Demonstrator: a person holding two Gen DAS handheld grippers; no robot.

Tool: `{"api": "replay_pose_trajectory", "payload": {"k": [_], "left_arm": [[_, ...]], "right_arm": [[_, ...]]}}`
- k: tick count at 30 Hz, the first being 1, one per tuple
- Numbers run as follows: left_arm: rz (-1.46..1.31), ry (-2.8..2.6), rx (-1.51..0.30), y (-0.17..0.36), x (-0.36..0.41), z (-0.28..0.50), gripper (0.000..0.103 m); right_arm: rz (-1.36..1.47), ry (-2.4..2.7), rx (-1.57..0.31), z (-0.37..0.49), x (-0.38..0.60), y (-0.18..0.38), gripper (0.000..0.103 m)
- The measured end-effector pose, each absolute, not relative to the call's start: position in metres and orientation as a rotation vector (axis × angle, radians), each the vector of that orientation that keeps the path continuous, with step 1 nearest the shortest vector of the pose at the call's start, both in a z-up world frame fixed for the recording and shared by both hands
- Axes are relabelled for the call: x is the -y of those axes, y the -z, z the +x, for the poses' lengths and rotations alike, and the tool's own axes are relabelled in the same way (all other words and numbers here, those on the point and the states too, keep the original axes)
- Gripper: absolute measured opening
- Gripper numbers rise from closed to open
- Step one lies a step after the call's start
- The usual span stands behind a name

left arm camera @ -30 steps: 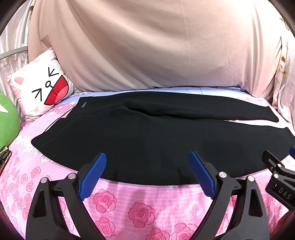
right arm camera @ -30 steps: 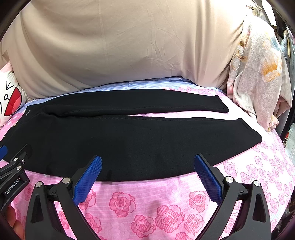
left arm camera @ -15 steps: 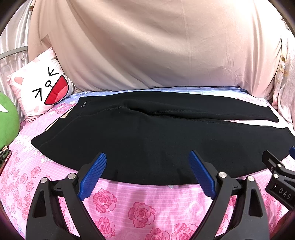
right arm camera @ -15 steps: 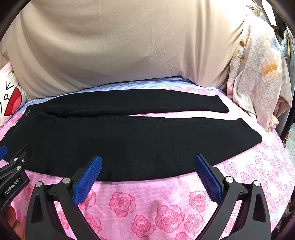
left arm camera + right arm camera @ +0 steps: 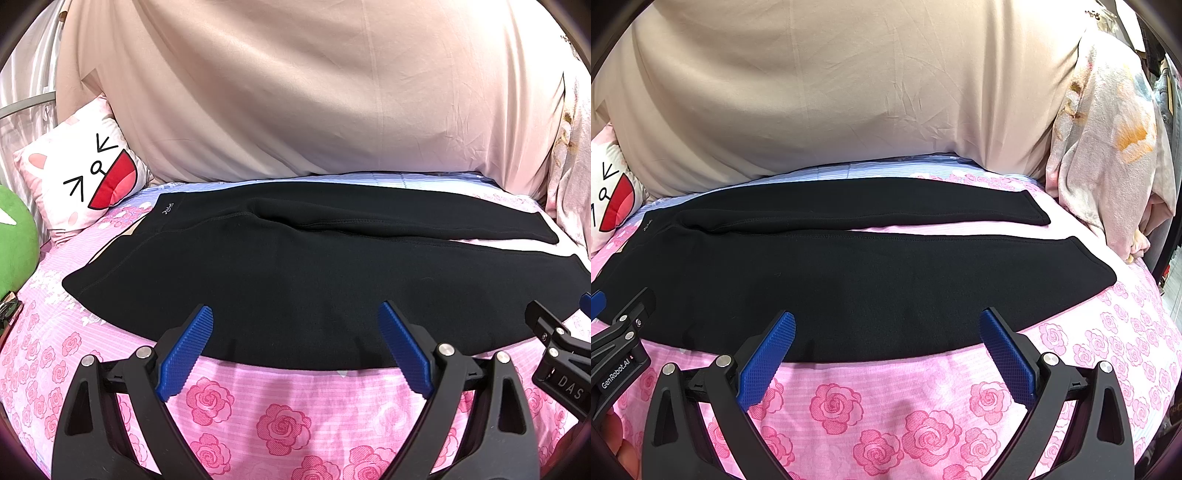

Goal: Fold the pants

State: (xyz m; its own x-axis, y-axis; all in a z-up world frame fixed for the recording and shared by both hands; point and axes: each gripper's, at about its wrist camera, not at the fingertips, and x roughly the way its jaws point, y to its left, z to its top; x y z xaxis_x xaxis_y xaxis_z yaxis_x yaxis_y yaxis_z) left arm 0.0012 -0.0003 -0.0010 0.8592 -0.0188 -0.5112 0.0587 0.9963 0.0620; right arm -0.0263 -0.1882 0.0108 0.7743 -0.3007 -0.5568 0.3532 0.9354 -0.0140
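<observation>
Black pants (image 5: 295, 273) lie flat across the pink rose bedsheet (image 5: 280, 424), waistband to the left, both legs running right, with a narrow gap between the legs. They also show in the right wrist view (image 5: 857, 280). My left gripper (image 5: 295, 317) is open and empty, hovering just above the near edge of the pants toward the waist end. My right gripper (image 5: 886, 321) is open and empty above the near edge of the near leg. Each gripper shows at the other view's side: the right one (image 5: 561, 343), the left one (image 5: 620, 332).
A beige cover (image 5: 314, 92) rises behind the pants. A white cat-face pillow (image 5: 85, 181) and a green plush (image 5: 14, 236) sit at the left. A floral blanket (image 5: 1108, 147) hangs at the right. A dark object (image 5: 9, 306) lies at the left bed edge.
</observation>
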Motion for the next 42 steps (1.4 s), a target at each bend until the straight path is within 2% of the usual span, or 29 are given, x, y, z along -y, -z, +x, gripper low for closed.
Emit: {"api": "replay_pose_trajectory", "payload": {"k": [12, 16, 25, 33, 37, 42], "left_arm": [[0.076, 0.041, -0.536, 0.001, 0.0, 0.002, 0.089], [0.075, 0.033, -0.529, 0.001, -0.001, 0.0, 0.098], [0.048, 0.025, -0.579, 0.0, -0.011, 0.007, 0.098], [0.109, 0.061, -0.581, -0.055, -0.044, 0.071, 0.098], [0.106, 0.031, -0.64, -0.065, -0.075, 0.138, 0.098], [0.043, -0.084, -0.692, -0.064, -0.129, 0.219, 0.098]], "right_arm": [[0.093, 0.355, -0.588, -0.026, 0.187, -0.011, 0.098], [0.096, 0.355, -0.589, -0.026, 0.187, -0.011, 0.098], [0.193, 0.249, -0.607, -0.024, 0.214, -0.016, 0.098], [0.097, 0.328, -0.64, 0.053, 0.345, -0.059, 0.098], [0.212, 0.314, -0.705, 0.106, 0.44, -0.055, 0.098], [0.257, 0.374, -0.751, 0.151, 0.51, -0.038, 0.098]]}}
